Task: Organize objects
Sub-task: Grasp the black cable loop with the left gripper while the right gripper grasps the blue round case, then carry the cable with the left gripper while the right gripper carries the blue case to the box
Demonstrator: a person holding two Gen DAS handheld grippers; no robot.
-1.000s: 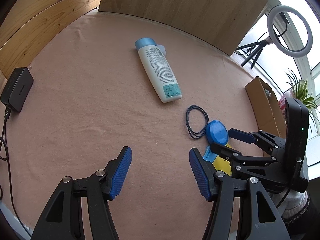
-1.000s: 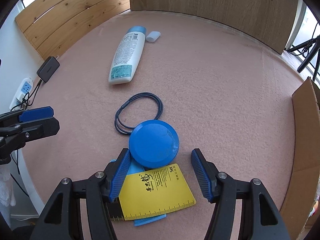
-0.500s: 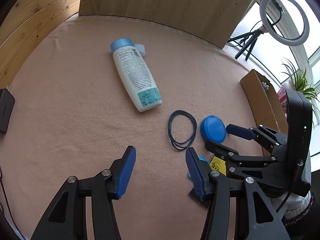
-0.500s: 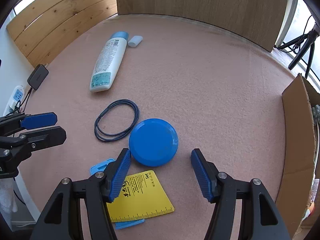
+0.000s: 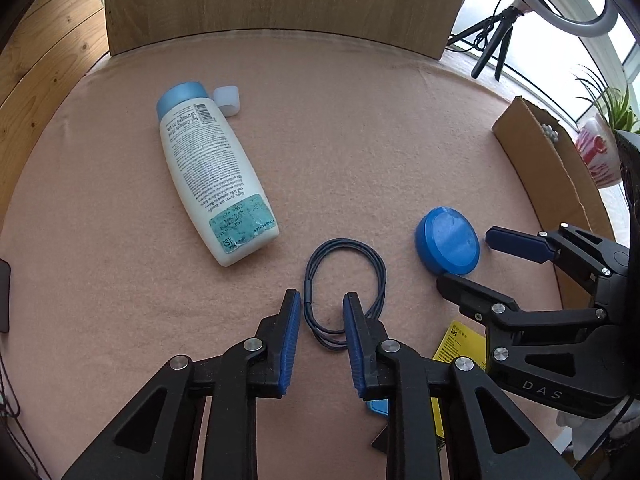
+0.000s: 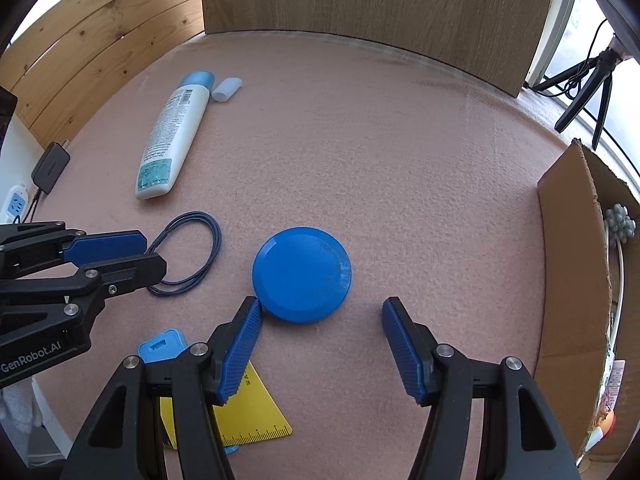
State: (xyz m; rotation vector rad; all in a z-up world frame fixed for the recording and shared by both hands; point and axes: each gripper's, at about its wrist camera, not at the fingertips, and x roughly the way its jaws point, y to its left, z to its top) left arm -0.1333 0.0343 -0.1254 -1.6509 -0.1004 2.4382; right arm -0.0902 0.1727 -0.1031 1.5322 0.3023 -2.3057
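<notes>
The left hand-held gripper has just been closing its jaws around the near-left side of the black cord loop, which lies flat on the pink tabletop at the middle of the left wrist view. Strands of the loop sit between the blue pads, but a gap shows on both sides, so nothing is pinched yet. The right hand-held gripper hangs half open over the blue round lid; its left pad is just at the lid's 7 o'clock edge, and its right pad is apart from the lid.

From the loop, the white bottle lies at 10 o'clock, on its side with the blue cap pointing away, and a small translucent cap sits just beside that cap. The blue lid is at 3 o'clock from the loop, and a cardboard box stands at the tabletop's right edge. A yellow ruler card and a small blue tag lie near the right gripper's left jaw.

The cord looks light and limp; I expect it to sag and trail when lifted, so pinching all the strands together where they bunch seems best. The lid looks stiff, low and smooth, likely to slip unless taken across its rim.
</notes>
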